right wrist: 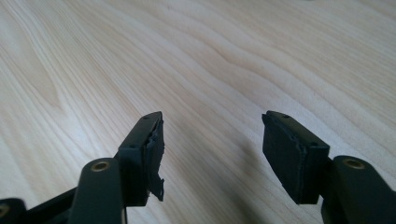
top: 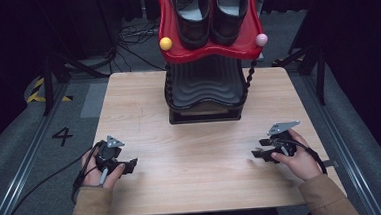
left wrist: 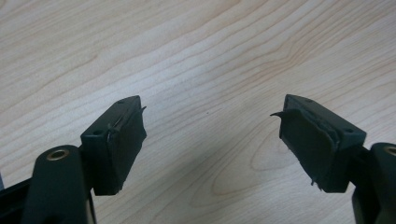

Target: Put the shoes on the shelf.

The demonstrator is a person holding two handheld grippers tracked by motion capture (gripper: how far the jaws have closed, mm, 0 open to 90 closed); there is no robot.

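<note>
A: Position and heading of the shoes?

B: A black pair, side by side on the red upper shelf of the rack at the table's far edge. Long axes run front to back; toes point toward the person.

A: Relative to the grippers?

B: Well apart. The left gripper rests at the near left, the right gripper at the near right, tips facing inward. Both have jaws spread over bare wood, holding nothing.
</note>
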